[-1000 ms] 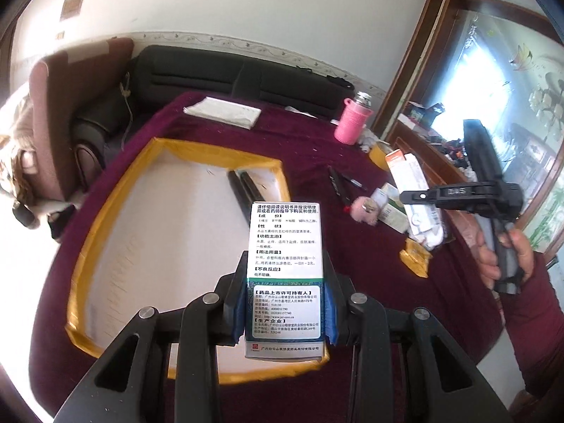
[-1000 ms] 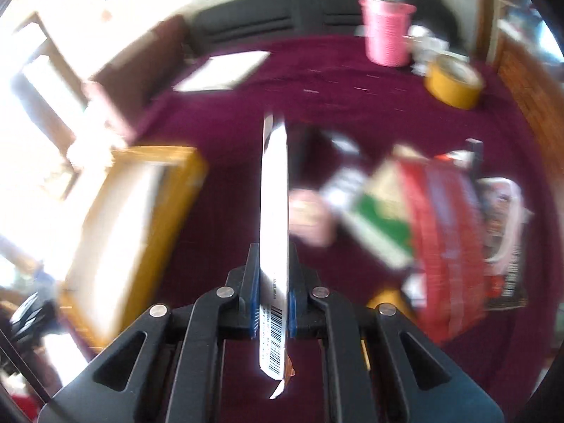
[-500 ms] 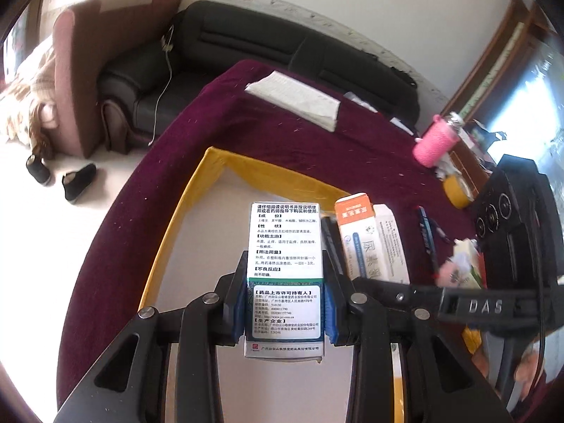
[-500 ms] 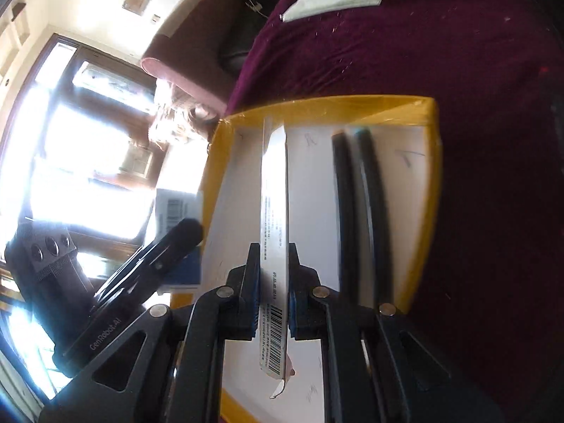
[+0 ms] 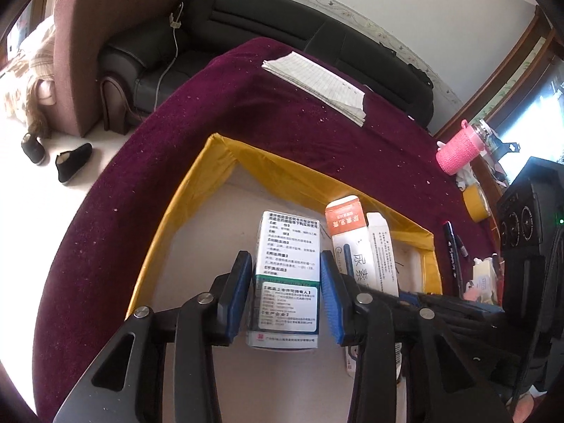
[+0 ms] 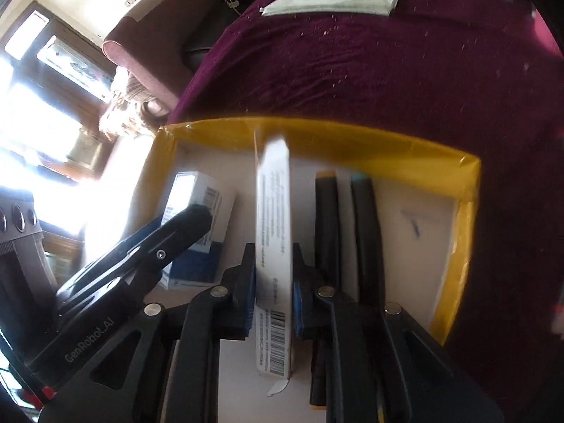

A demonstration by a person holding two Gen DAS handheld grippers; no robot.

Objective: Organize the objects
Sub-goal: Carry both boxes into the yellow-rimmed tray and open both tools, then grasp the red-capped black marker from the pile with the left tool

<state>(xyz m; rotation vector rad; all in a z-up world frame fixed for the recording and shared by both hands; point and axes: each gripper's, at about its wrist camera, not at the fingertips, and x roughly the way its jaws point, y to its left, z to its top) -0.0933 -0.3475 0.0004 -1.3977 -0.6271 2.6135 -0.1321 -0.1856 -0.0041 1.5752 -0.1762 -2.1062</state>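
Observation:
A yellow-rimmed tray (image 5: pixel 282 172) with a white floor lies on the maroon cloth. My left gripper (image 5: pixel 285 261) hangs over it, jaws opening. The white-and-green medicine box (image 5: pixel 287 282) lies on the tray floor between the blue pads, with a slim gap at each side. To its right, my right gripper (image 6: pixel 273 246) is also opening. The slim orange-and-white box (image 6: pixel 273 218) stands on edge between its pads, and its far end is blurred. Two black pens (image 6: pixel 326 229) lie in the tray just right of it. The left gripper's finger (image 6: pixel 158 246) and the medicine box (image 6: pixel 197 211) also show in the right wrist view.
A lined paper pad (image 5: pixel 317 84) lies near the table's far edge. At the right are a pink cup (image 5: pixel 458 151), a yellow tape roll (image 5: pixel 476 204), loose pens (image 5: pixel 453 246) and small packets. A black sofa (image 5: pixel 282 28) and an armchair (image 5: pixel 116 35) stand behind the table.
Both grippers have come over the tray and sunk into it, side by side. Both pairs of jaws have widened slightly, so the pads no longer squeeze the two boxes.

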